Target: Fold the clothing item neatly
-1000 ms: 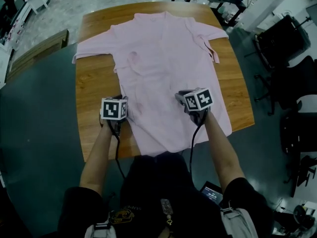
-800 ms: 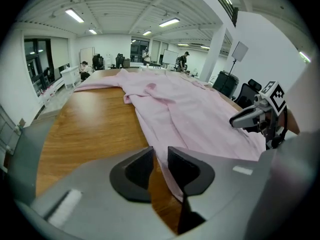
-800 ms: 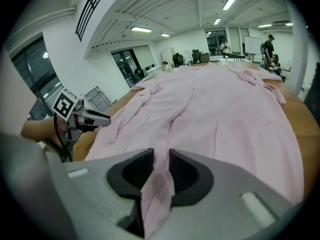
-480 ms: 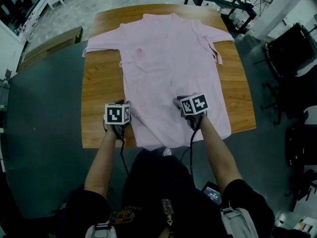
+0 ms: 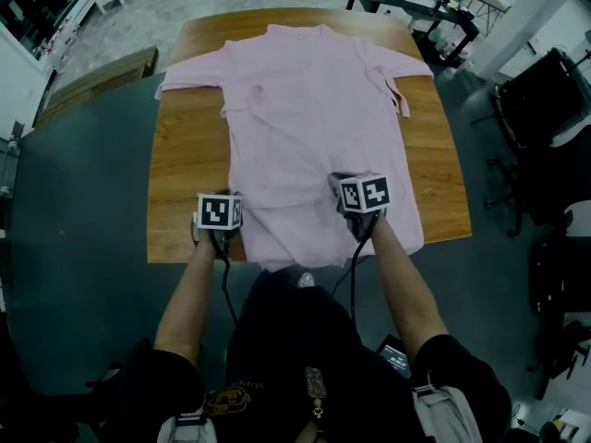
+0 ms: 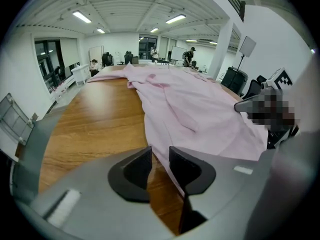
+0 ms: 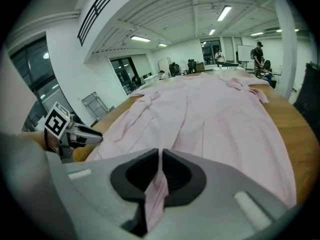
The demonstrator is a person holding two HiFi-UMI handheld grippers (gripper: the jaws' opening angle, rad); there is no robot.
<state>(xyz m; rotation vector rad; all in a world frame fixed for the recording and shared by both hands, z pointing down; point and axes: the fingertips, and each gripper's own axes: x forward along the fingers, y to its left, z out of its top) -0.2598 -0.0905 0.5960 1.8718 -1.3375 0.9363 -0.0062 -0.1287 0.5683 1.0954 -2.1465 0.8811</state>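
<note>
**Both grippers held forward, side by side, pointing steeply down.**
Left gripper (image 6: 160, 156): jaws slightly apart, having just opened further; the edge of the pink shirt (image 6: 200, 114) runs loose between them. Right gripper (image 7: 160, 159): jaws have just closed and now pinch a fold of the shirt. Left forearm (image 5: 189, 289) and right forearm (image 5: 399, 275) extend roughly parallel.

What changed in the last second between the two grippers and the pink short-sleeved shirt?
The right gripper has just closed its jaws on the lower part of the pink short-sleeved shirt. The left gripper has moved nearer the front edge of the wooden table; its jaws have opened slightly, gripping nothing. The shirt stays spread out, sleeves to the sides.
</note>
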